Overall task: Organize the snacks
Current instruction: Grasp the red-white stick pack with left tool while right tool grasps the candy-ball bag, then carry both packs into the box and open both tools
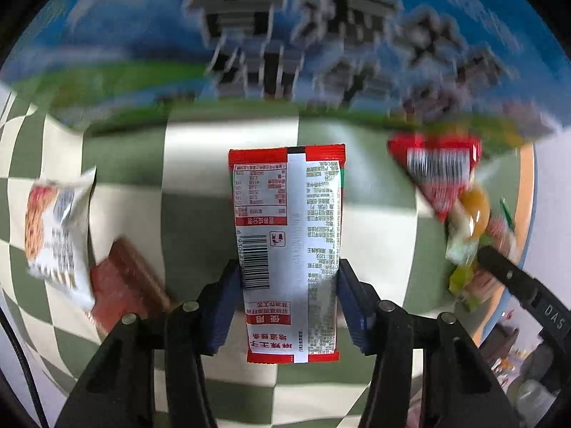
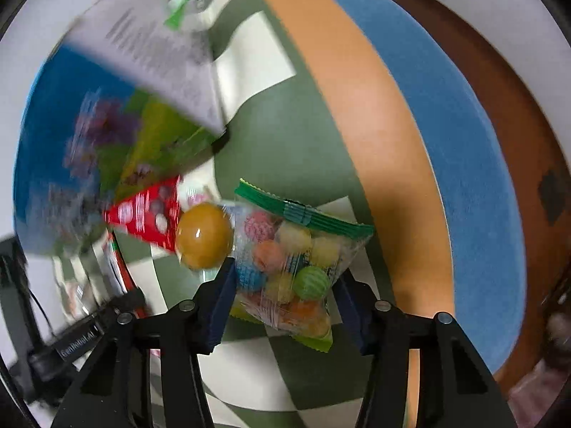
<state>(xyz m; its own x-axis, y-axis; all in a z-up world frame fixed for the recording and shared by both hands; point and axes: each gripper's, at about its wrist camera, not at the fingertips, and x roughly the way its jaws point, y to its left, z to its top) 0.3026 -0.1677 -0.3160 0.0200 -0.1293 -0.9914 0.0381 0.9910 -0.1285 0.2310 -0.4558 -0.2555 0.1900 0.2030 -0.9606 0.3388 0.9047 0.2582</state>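
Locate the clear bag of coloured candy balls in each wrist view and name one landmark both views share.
Left wrist view: the candy bag is at the right edge, blurred, beside the right gripper's black finger.
Right wrist view: the candy bag is at lower centre, between the right gripper pads.
Shared landmark: the green-and-white checked cloth.

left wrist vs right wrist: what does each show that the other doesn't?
Left wrist only: the left hand-held gripper closed on a red-and-white snack packet, plus a white biscuit packet and a brown wafer.
Right wrist only: the right hand-held gripper gripping a clear bag of coloured candy balls, plus an orange and blue rim.
Both: checkered cloth, red packet, amber ball.
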